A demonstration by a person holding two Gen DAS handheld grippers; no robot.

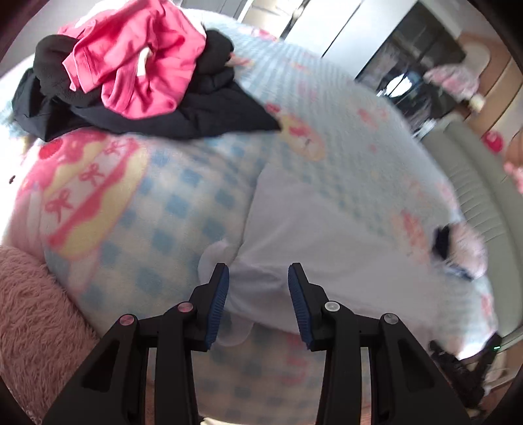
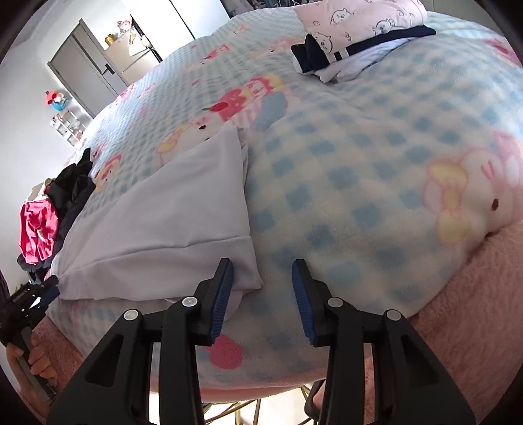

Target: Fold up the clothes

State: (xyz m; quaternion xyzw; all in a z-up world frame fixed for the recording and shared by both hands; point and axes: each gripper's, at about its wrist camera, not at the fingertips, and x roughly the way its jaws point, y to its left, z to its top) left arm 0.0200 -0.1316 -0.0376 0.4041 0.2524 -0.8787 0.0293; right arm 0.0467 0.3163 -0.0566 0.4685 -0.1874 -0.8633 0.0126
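Note:
A folded white garment (image 1: 327, 229) (image 2: 163, 212) lies flat on the blue-checked blanket (image 1: 196, 196) (image 2: 359, 170). My left gripper (image 1: 258, 266) hangs open over one end of it; the cloth bunches slightly under the fingers and the pads do not press on it. My right gripper (image 2: 263, 260) stands open at the garment's other end. Its left finger (image 2: 222, 287) is just in front of the cloth's corner, and only blanket lies between the jaws. The left gripper shows at the right wrist view's left edge, held by a hand (image 2: 36, 363).
A heap of pink and black clothes (image 1: 130, 65) (image 2: 42, 222) sits farther along the bed. A folded stack of pink patterned and navy clothes (image 2: 359, 29) (image 1: 457, 248) lies at the other side. A pink fluffy cover (image 1: 32, 310) (image 2: 464, 294) edges the bed.

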